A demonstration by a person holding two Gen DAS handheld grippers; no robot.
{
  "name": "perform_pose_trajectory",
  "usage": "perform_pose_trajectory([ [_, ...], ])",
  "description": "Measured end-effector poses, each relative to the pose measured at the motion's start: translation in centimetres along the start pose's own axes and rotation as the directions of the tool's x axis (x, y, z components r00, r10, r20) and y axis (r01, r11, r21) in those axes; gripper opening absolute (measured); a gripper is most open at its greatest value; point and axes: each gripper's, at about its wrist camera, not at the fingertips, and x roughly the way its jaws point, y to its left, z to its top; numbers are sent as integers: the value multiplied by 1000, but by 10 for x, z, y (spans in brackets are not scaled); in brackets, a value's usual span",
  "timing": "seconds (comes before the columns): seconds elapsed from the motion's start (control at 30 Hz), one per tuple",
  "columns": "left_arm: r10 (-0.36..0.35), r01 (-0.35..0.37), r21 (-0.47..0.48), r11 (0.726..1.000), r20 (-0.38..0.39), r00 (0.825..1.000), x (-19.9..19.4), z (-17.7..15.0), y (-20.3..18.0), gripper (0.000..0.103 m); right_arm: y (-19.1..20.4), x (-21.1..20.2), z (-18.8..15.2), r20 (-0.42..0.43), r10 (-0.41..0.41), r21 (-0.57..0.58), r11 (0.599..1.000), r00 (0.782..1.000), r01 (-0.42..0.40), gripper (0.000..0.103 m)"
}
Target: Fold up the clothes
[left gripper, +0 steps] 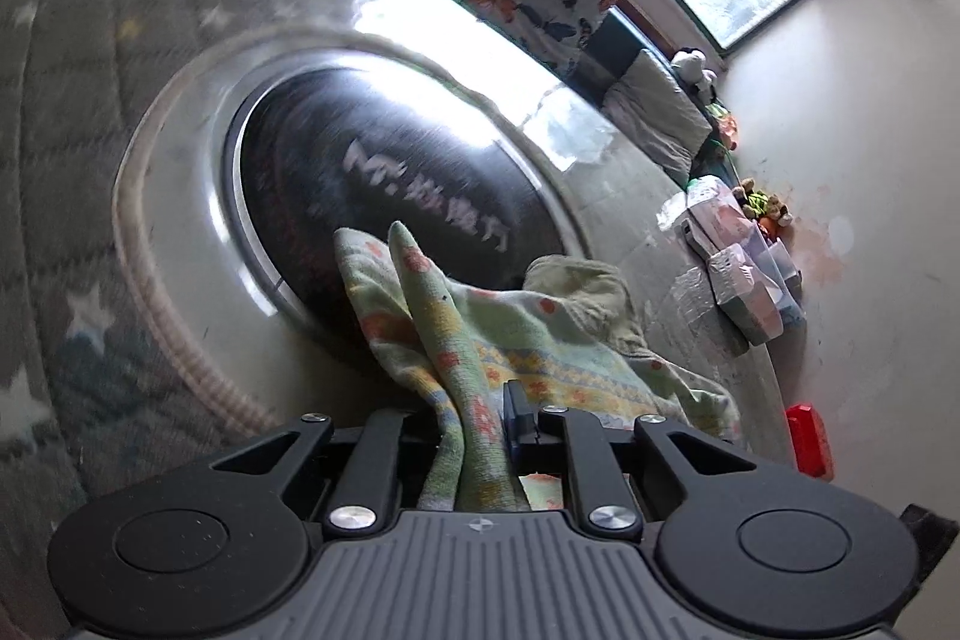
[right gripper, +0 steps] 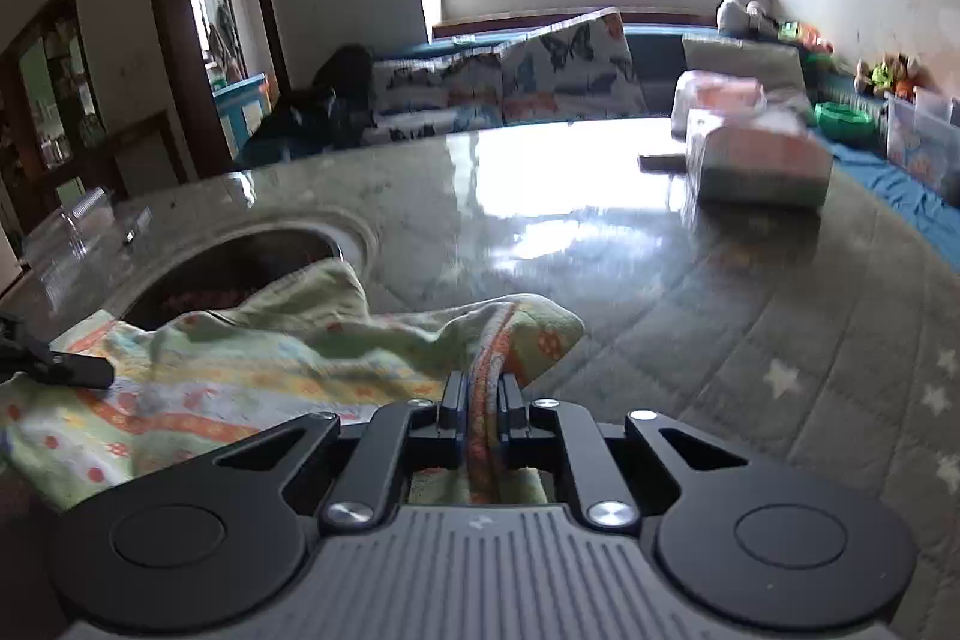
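Right wrist view: we see right gripper [right gripper: 481, 403] clamped on soft, limp garment [right gripper: 252, 370] hem; left gripper [left gripper: 480, 412] pinches bunched edge near table [right gripper: 600, 232] recess.

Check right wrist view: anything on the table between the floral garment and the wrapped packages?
Nothing. In the right wrist view the glossy table is bare between the garment and the wrapped packages, showing only window glare.

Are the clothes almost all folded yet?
Not yet. No folded pile shows. The left gripper and right gripper are each shut on a bunched bit of the flowery green garment, which lies rumpled on the shiny table. Smoothing and folding it are left.
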Motion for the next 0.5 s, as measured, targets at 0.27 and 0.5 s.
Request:
perform_pose_trajectory([
  [0.27, -42, 40, 137, 990, 12, 999, 9, 10, -47, 11, -7, -39, 23, 92, -61, -23, 998, 994, 63, 8],
  [0.5, -78, 80, 205, 976, -17, 997, 38, 18, -96, 11, -36, -56, 45, 134, -151, -27, 987, 979, 156, 8],
])
